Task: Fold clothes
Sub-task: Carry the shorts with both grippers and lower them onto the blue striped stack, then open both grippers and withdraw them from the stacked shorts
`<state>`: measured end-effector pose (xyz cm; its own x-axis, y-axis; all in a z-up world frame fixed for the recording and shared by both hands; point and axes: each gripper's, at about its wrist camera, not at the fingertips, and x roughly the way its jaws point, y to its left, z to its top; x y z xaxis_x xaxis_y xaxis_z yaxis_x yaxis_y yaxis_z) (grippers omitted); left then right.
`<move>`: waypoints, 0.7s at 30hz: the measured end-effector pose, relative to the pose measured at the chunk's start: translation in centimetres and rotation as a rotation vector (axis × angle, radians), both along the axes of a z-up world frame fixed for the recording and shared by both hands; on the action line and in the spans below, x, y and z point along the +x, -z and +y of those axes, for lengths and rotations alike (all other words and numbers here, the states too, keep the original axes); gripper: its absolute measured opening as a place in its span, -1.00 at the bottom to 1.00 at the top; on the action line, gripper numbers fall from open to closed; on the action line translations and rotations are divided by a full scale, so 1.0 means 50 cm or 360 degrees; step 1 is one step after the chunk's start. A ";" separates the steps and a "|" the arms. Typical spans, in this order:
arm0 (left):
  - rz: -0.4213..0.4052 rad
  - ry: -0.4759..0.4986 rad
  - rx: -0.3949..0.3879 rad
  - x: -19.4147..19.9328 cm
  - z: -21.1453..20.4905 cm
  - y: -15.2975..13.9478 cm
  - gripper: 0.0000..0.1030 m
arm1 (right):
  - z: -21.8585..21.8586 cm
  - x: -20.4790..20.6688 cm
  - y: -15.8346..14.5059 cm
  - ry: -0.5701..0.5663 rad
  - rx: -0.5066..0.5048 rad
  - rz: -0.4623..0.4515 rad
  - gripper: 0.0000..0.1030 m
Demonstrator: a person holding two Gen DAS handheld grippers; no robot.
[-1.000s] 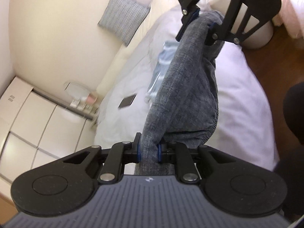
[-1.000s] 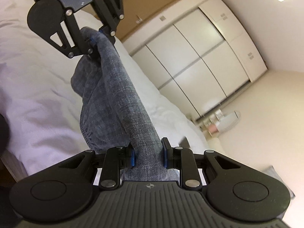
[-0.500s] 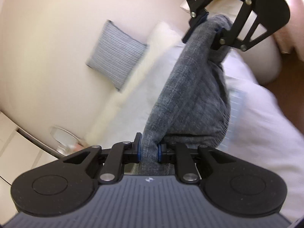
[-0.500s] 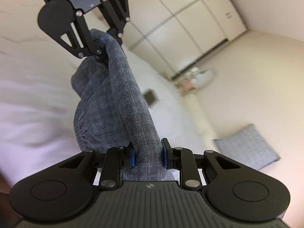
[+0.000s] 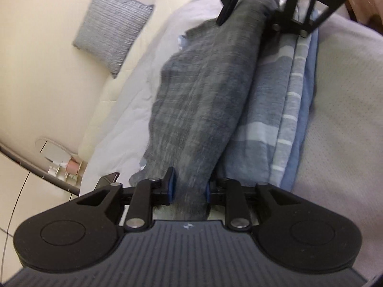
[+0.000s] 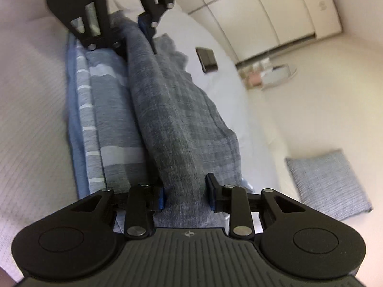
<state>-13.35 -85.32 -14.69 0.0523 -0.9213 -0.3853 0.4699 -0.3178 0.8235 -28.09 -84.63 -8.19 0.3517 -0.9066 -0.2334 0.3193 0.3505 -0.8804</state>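
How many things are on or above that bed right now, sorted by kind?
Grippers: 2, the left gripper and right gripper, both clamped on the grey garment
Clothes: 2, the grey garment and a folded blue striped garment beneath it
Phones: 1, a dark phone on the white bedding
Cushions: 1, a grey striped cushion
Total: 6

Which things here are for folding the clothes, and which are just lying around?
For the job:
- grey garment, stretched between both grippers
- left gripper
- right gripper
- blue striped clothes lying under the garment, on the bed

Just lying about:
- cushion
- phone
- mirror
- wardrobe
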 end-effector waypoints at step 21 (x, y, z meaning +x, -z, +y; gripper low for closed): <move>-0.0188 0.0051 -0.0015 -0.023 0.073 0.043 -0.81 | 0.000 -0.038 0.141 0.0039 0.0208 0.0195 -0.45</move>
